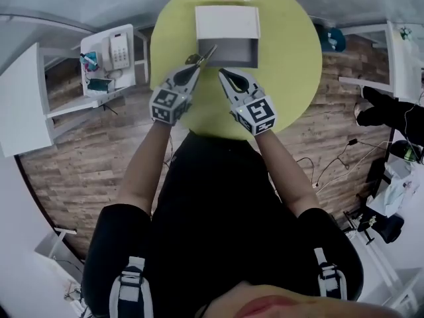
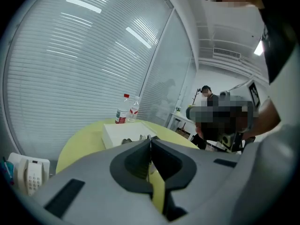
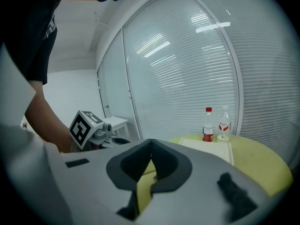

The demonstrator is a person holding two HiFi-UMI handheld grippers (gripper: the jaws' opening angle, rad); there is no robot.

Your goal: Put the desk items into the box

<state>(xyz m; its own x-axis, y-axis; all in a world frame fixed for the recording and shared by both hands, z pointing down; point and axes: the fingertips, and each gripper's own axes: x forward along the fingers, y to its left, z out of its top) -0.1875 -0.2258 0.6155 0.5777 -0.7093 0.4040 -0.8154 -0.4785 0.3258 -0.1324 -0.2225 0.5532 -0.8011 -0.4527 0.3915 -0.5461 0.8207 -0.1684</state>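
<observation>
Open white box [image 1: 227, 22] on round green table [image 1: 291, 78]. Left gripper [image 1: 197, 67] at box's near-left corner, jaws clamped on thin metal item [image 1: 208, 52], tip angled over rim, likely for dropping in. Right gripper [image 1: 224, 73] before box front, jaws together, empty.

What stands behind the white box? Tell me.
A red-capped bottle and a clear bottle stand there. The box hides the table right behind it.
</observation>
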